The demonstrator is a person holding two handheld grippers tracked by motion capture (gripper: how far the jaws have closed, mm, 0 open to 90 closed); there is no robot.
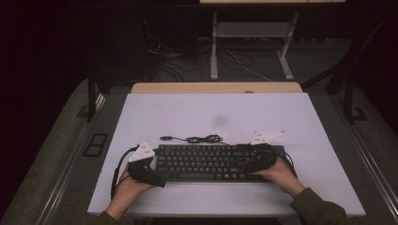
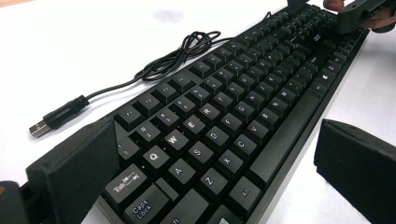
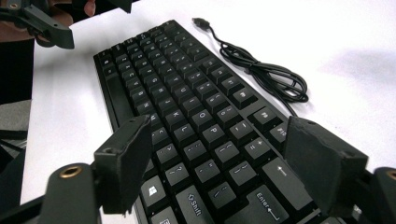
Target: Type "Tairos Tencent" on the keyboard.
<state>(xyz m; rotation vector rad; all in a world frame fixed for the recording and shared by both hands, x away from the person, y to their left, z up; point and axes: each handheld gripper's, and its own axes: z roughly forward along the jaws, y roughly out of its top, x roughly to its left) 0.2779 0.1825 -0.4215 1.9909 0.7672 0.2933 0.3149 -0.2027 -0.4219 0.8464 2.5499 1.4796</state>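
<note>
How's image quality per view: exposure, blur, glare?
High view: dim, the room around nearly black, table evenly lit, keyboard keys too small to read. Left gripper view: table blown out white, near key legends sharp, far end soft. Right gripper view: same glare, claw edges slightly soft.

White table [image 1: 291,122] with black keyboard [image 1: 202,161] and coiled cable [image 1: 199,138]

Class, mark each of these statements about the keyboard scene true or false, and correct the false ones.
1. The keyboard is black. True.
2. Its cable is plugged into a computer. False: the USB plug lies loose on the table.
3. A claw straddles each end of the keyboard. True: left claw, right claw.
4. The keyboard lies upside down. False: its keys face up.
5. The cable lies bundled behind the keyboard. True.
</note>
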